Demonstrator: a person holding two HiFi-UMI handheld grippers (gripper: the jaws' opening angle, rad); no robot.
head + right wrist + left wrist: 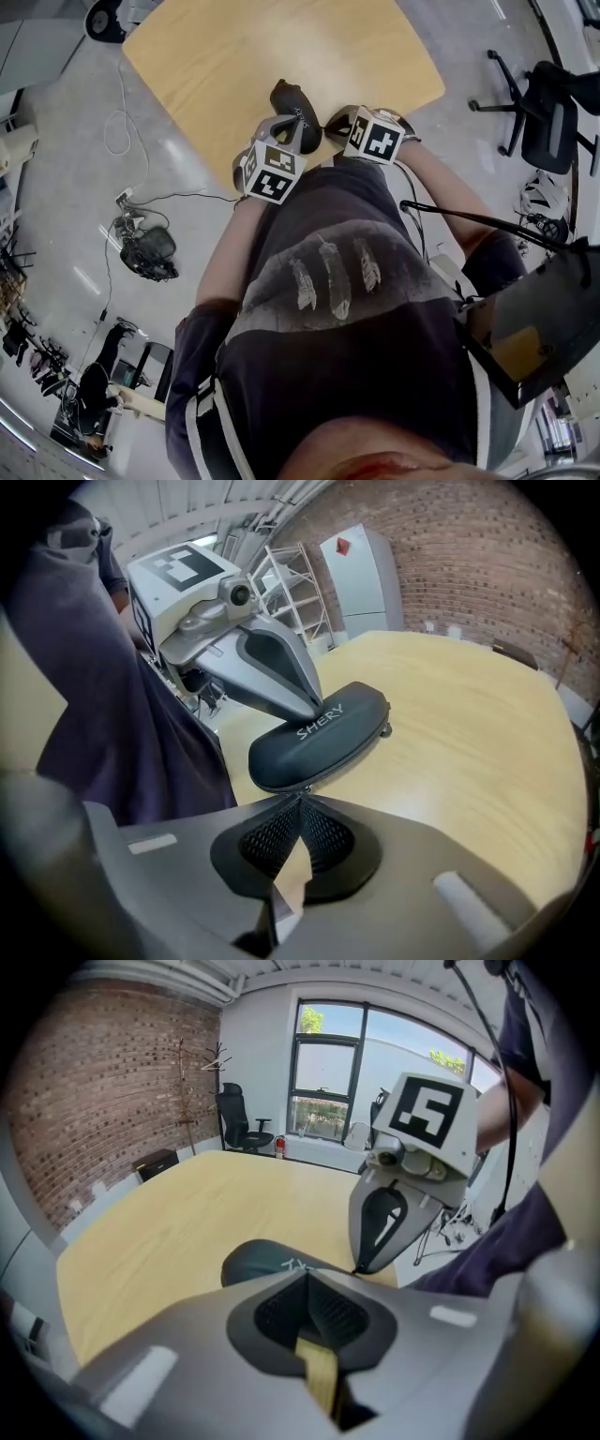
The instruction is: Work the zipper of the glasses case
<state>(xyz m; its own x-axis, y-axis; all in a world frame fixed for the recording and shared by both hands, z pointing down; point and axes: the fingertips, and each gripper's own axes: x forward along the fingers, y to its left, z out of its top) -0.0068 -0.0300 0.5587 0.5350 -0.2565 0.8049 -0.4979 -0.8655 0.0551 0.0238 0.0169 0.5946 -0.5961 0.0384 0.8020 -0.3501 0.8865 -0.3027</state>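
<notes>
A dark glasses case (286, 97) with pale lettering lies zipped shut on the wooden table (234, 56), near its front edge. My left gripper (302, 127) is shut, and in the right gripper view its tips (317, 708) rest on the top of the case (319, 738), beside the lettering. My right gripper (302, 797) is shut too, its tips against the case's near seam. Whether anything thin is pinched there is hidden. A small nub (384, 729) sticks out at the case's far end. In the left gripper view, the right gripper (359, 1267) meets the edge of the case (258, 1262).
The table edge lies just behind both grippers, right in front of the person's body. An office chair (548, 112) stands right of the table. Cables and a dark bundle (148, 251) lie on the floor to the left. Bare tabletop stretches beyond the case.
</notes>
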